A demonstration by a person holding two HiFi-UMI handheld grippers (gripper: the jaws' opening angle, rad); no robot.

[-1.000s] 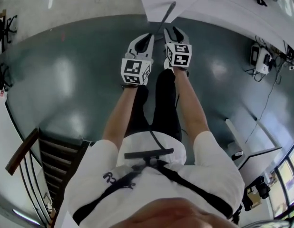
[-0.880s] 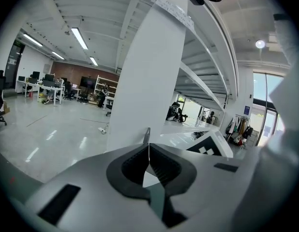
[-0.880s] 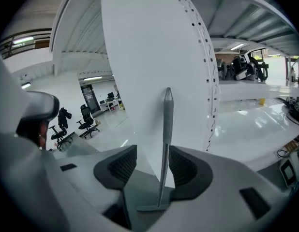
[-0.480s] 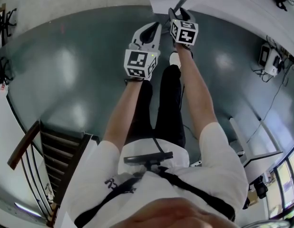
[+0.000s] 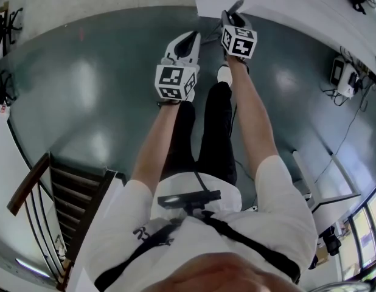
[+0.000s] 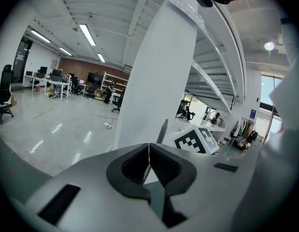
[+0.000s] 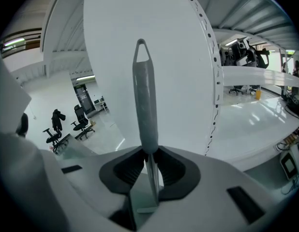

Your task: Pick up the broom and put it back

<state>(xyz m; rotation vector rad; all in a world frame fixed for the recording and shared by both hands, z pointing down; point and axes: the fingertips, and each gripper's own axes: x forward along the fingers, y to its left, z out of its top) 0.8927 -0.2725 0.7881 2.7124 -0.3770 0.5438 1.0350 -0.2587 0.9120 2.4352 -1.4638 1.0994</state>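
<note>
A: How many hand-held grippers (image 5: 189, 36) (image 5: 232, 16)?
B: Two, each with one marker cube (image 5: 174, 83).
A: Brooms?
B: One broom (image 7: 144, 95).
A: Anything else?
B: One white pillar (image 7: 106, 42), and one staircase (image 5: 75, 202) with one wooden handrail (image 5: 27, 186).

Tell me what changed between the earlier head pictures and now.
The right gripper reached forward to the broom handle by the white pillar; its fingers have just been closing and now clamp it. The left gripper stayed shut and empty.

Bright, even light; heavy fisheye distortion
</note>
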